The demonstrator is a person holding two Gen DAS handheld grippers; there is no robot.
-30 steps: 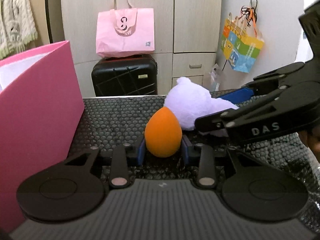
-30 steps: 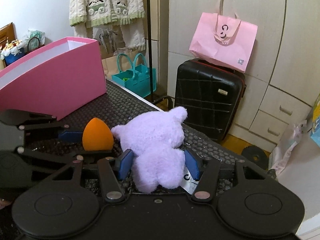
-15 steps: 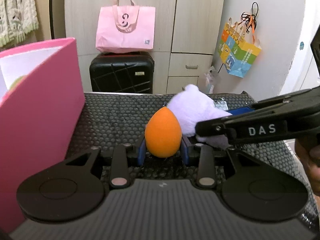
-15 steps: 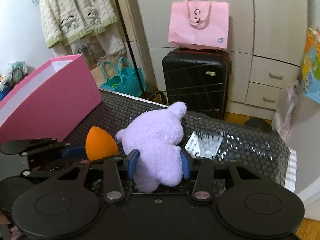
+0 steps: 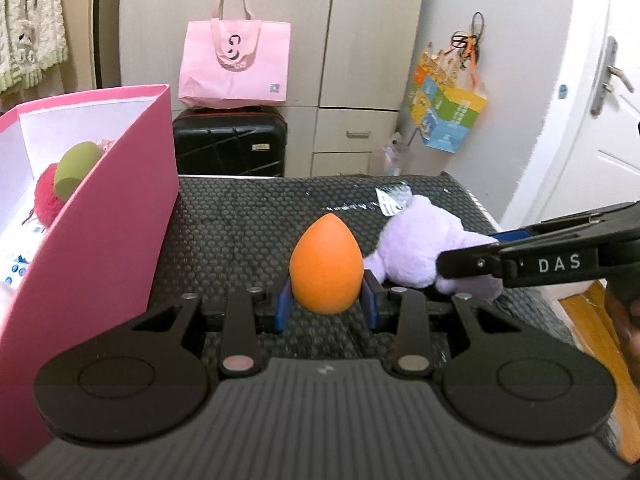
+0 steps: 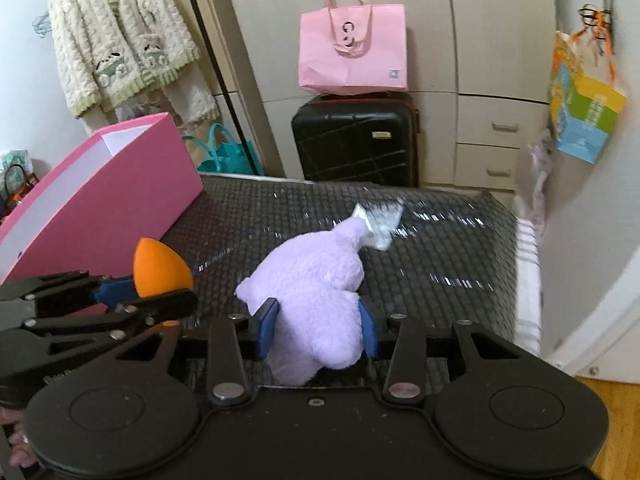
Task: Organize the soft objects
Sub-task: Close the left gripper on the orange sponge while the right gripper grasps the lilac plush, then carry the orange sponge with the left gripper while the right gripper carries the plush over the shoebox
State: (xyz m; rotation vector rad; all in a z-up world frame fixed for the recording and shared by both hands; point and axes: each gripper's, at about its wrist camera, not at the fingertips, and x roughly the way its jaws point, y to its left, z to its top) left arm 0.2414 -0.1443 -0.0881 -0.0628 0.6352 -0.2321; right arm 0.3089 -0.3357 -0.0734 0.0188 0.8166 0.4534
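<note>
Left hand-held gripper: blue pads clamped on either side of an orange egg-shaped sponge, point up, held over the tabletop.

Right hand-held gripper: blue pads pressed into the flanks of a lilac plush toy; the toy's body bulges out in front of the pads, one limb pointing toward the far edge. In the left wrist view this gripper's arm enters from the right, level with the sponge, with the plush just beside the sponge.

Tabletop: black, honeycomb-textured, mostly bare between the grippers and the far edge; a small clear plastic packet lies near that edge, just behind the plush.

Pink box: open-topped, white inside, standing along the tabletop's left side, its near wall just left of the left gripper. Inside: a green sponge resting against a red fluffy item.

Beyond the far edge: black suitcase carrying a pink tote bag, against cream cabinets.
</note>
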